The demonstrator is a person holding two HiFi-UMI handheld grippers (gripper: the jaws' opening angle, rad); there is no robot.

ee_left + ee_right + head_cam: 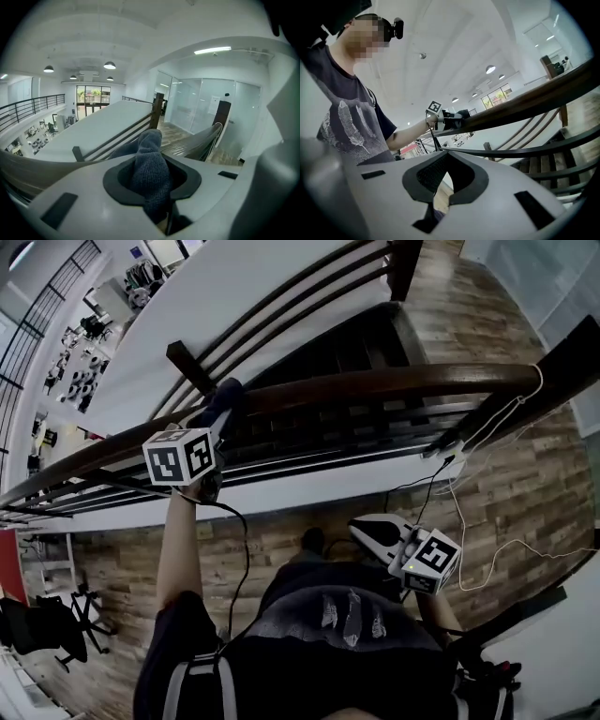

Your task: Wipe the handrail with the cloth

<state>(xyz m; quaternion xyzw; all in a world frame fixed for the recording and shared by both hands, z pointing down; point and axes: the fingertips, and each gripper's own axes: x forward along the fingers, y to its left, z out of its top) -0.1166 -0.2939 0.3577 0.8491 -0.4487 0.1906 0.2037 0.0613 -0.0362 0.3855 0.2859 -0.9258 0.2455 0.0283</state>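
The dark wooden handrail [375, 382] curves across the head view from lower left to upper right. My left gripper [221, 407] is up at the rail, shut on a dark blue-grey knitted cloth [228, 390] that rests on the rail's top. In the left gripper view the cloth [150, 164] fills the space between the jaws, and the handrail [197, 140] runs off ahead to the right. My right gripper [364, 527] hangs low by the person's waist, away from the rail, shut with nothing held. In the right gripper view its jaws [446, 154] meet at the tips under the handrail [525, 101].
Stair treads [356, 348] drop away behind the rail bars. A white cable [487, 418] and a black cable [412, 488] hang from the rail post at right. Wood plank floor [281, 540] lies underfoot. Black office chairs [56, 624] stand at lower left.
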